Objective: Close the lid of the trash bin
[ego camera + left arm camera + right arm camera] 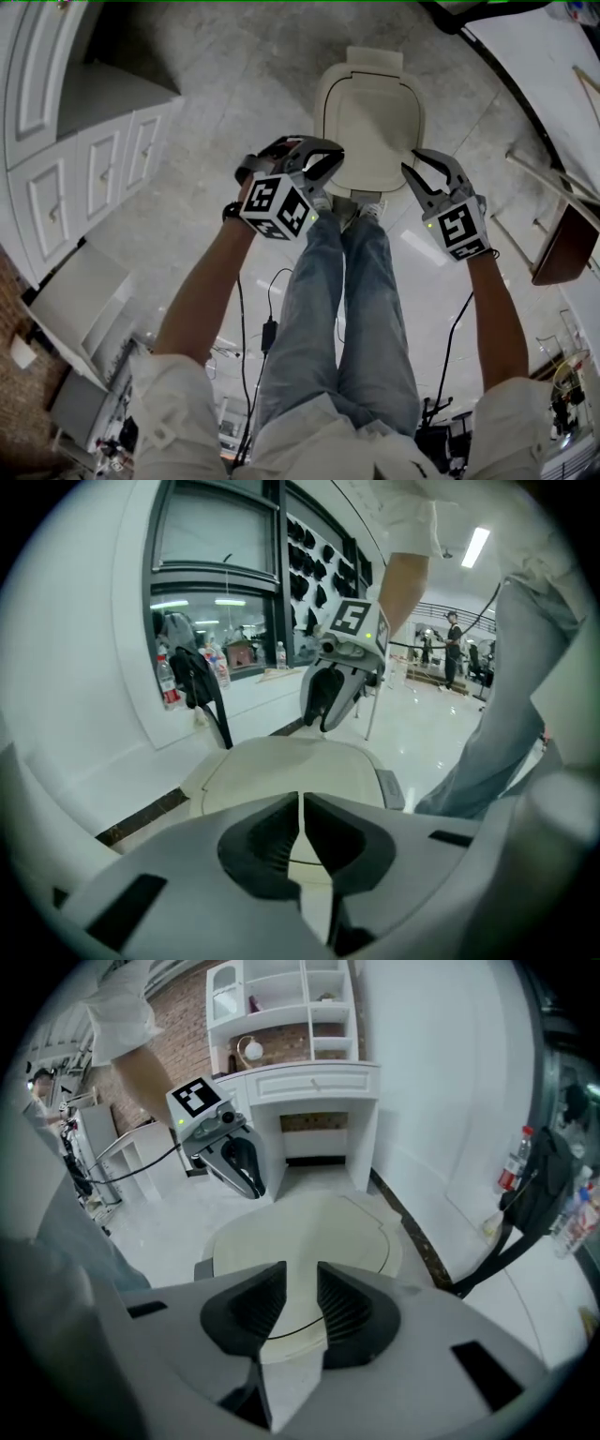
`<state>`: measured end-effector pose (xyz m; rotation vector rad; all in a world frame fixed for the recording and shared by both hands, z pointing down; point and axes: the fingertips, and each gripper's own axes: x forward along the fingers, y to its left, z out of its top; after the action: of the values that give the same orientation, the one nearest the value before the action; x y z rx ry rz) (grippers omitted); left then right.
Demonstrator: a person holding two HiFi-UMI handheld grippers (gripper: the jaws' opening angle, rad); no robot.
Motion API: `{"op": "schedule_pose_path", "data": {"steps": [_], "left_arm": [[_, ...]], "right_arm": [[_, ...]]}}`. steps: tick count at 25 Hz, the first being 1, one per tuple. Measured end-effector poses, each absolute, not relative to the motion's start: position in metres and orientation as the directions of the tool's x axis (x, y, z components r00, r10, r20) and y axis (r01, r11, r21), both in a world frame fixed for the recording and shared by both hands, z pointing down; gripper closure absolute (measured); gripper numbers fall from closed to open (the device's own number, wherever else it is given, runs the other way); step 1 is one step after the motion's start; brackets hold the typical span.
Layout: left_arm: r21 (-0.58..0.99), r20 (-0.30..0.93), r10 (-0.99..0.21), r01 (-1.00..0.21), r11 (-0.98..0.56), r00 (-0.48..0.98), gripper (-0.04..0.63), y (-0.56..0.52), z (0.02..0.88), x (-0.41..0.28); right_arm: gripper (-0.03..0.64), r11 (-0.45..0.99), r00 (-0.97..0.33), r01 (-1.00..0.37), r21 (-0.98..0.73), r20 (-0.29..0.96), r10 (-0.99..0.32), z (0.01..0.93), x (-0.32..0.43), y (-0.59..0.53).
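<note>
Trash bin (375, 62) on the floor (234, 84) just past the shoes (356, 210), lid (375, 122) already flat down. Left gripper (319, 159) fingers pressed together, empty. Right gripper (412, 161) fingers slightly apart, empty. Lid looks like light, stiff, smooth plastic; push at the front edge.

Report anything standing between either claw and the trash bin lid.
Nothing visible does. The lid lies flat, already down; the shut left claw and the slightly parted right claw, both empty, hang above it.
</note>
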<state>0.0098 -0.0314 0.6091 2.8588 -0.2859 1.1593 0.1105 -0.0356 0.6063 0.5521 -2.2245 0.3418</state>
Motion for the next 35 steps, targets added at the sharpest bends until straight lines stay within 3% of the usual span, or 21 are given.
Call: {"op": "schedule_pose_path", "data": {"steps": [3, 9, 12, 18, 23, 35], "left_arm": [[-0.027, 0.641, -0.259, -0.315, -0.949, 0.723, 0.569, -0.048, 0.573, 0.008], [0.058, 0.508, -0.421, -0.518, -0.854, 0.751, 0.569, -0.055, 0.454, 0.0], [0.058, 0.444, -0.487, -0.567, -0.822, 0.752, 0.569, -0.061, 0.38, -0.005], [0.056, 0.233, -0.625, -0.652, -0.756, 0.745, 0.569, -0.082, 0.223, -0.017], [0.084, 0.139, -0.685, -0.698, -0.711, 0.715, 0.569, -0.068, 0.103, -0.035], [0.053, -0.014, -0.794, -0.792, -0.608, 0.608, 0.569, -0.014, -0.055, -0.076]], "right_arm": [[0.589, 0.799, -0.583, -0.6, -0.048, 0.71, -0.395, 0.568, 0.117, -0.052], [0.598, 0.625, -0.559, -0.77, -0.126, 0.605, -0.567, 0.453, 0.13, -0.063], [0.598, 0.568, -0.549, -0.808, -0.157, 0.552, -0.628, 0.377, 0.131, -0.068], [0.598, 0.463, -0.488, -0.872, -0.158, 0.327, -0.809, 0.208, 0.147, -0.092], [0.598, 0.411, -0.436, -0.898, -0.158, 0.194, -0.879, 0.077, 0.164, -0.075], [0.598, 0.295, -0.304, -0.946, -0.131, 0.054, -0.951, -0.052, 0.224, 0.01]]}}
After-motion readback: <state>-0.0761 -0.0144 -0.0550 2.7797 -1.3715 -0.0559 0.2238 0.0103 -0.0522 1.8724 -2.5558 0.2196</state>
